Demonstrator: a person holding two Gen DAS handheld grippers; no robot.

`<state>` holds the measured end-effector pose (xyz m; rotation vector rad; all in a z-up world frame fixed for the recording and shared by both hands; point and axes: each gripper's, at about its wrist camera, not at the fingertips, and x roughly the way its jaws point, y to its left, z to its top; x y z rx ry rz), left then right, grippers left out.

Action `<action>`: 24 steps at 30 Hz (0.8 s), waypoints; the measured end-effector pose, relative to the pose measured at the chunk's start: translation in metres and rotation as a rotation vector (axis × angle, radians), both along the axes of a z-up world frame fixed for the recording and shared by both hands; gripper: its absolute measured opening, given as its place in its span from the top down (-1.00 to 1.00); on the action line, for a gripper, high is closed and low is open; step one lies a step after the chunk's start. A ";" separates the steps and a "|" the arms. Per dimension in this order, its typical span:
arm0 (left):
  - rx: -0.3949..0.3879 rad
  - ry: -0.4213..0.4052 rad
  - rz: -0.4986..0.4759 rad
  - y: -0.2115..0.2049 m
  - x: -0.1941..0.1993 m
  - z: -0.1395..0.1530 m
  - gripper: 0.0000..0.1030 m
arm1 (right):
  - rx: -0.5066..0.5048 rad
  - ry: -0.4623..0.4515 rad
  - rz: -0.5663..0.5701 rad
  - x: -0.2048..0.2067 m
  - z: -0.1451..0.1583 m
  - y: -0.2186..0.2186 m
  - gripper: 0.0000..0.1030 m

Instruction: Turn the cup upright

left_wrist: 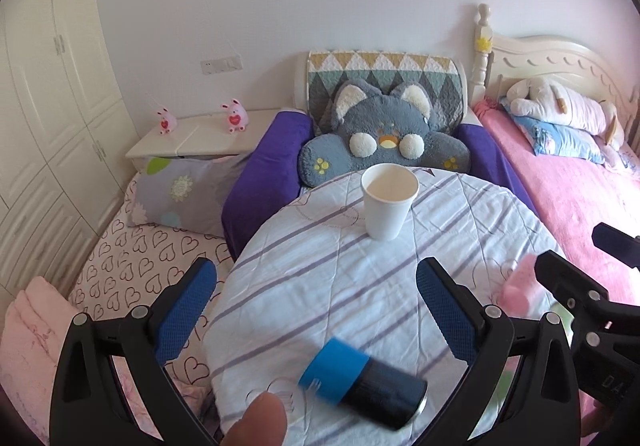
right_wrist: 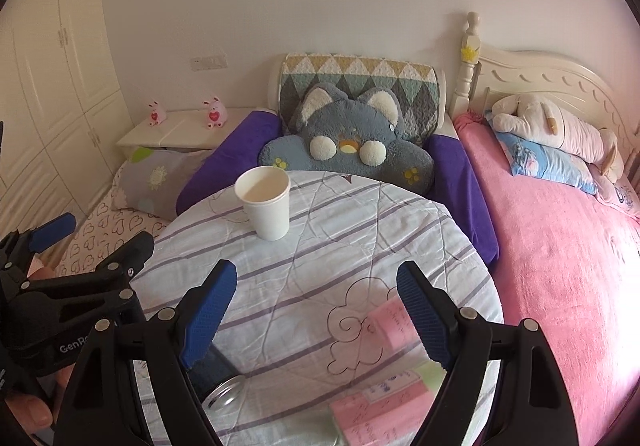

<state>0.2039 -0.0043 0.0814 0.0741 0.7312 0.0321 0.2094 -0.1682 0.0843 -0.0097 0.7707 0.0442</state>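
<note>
Now | one cup upright; one can lying; two plush rabbits

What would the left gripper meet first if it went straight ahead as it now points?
Probably the upright white paper cup, roughly centred ahead of the open left gripper; the lying blue-and-black can sits lower, though depth is unclear.

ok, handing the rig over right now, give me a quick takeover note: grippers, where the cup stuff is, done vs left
Left gripper: open, empty, hovering over the near part of the round table.
Right gripper: open, empty, beside it.
White paper cup: standing upright, mouth up, at the far side of the table, clear of both grippers.
Blue-and-black can: lying on its side near the left gripper.
Pink packs: under the right gripper.
Done: cup looks upright. Left: probably nothing; confirm the can isn't a target.
</note>
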 end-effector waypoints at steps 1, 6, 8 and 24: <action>0.002 -0.006 0.001 0.002 -0.008 0.002 -0.97 | -0.001 -0.007 -0.002 -0.005 0.002 0.002 -0.62; 0.007 -0.052 0.005 0.007 -0.047 0.018 -0.97 | 0.004 -0.034 -0.031 -0.035 0.005 0.009 -0.62; 0.011 -0.072 0.002 0.007 -0.062 0.023 -0.97 | 0.017 -0.040 -0.045 -0.049 0.006 0.008 -0.62; -0.022 -0.148 -0.012 0.013 -0.173 0.039 -0.97 | -0.017 -0.117 -0.105 -0.157 0.020 0.022 -0.62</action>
